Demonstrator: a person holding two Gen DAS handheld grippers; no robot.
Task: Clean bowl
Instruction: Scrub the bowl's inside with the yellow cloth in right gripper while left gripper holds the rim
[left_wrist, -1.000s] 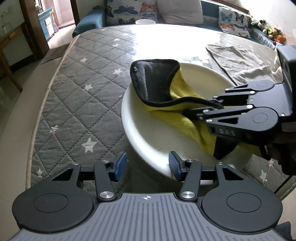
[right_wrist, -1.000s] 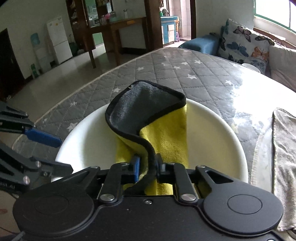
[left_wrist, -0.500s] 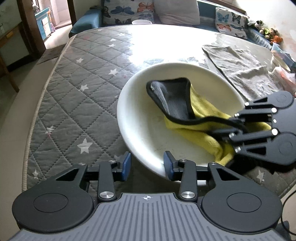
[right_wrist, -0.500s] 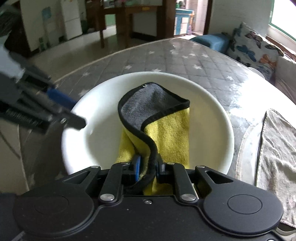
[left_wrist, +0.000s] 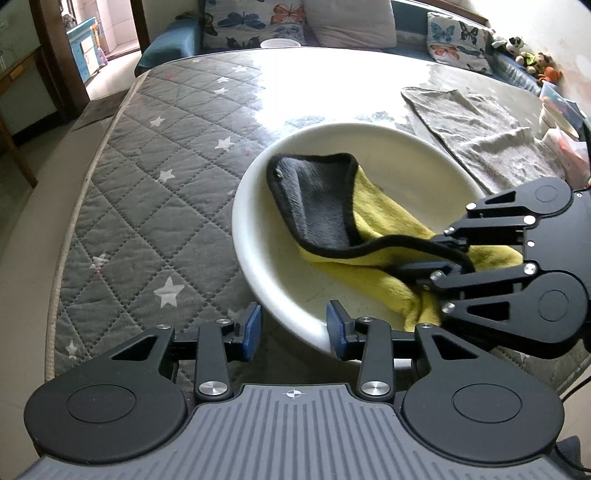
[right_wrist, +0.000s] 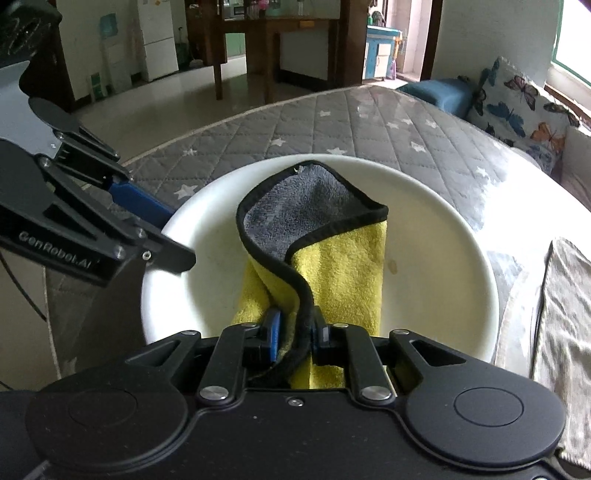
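A wide white bowl (left_wrist: 258, 266) (right_wrist: 443, 229) rests on the quilted grey table. Inside it lies a yellow cloth (left_wrist: 388, 218) (right_wrist: 343, 258) with a grey side and black edging. My right gripper (right_wrist: 297, 332) (left_wrist: 436, 266) is shut on the cloth's near end, over the bowl's right side. My left gripper (left_wrist: 293, 326) stands open, its blue pads (left_wrist: 251, 325) astride the bowl's near rim without pinching it. In the right wrist view the left gripper (right_wrist: 162, 236) sits at the bowl's left edge.
A grey towel (left_wrist: 480, 133) (right_wrist: 565, 332) lies flat to the right of the bowl. Small containers (left_wrist: 561, 136) stand at the table's far right. A sofa with butterfly cushions (left_wrist: 258, 22) runs behind the table. The table's left edge (left_wrist: 74, 221) drops to the floor.
The cloth has been dragged back across the bowl toward the left after swinging right. The left gripper has stayed open at the bowl's near rim.
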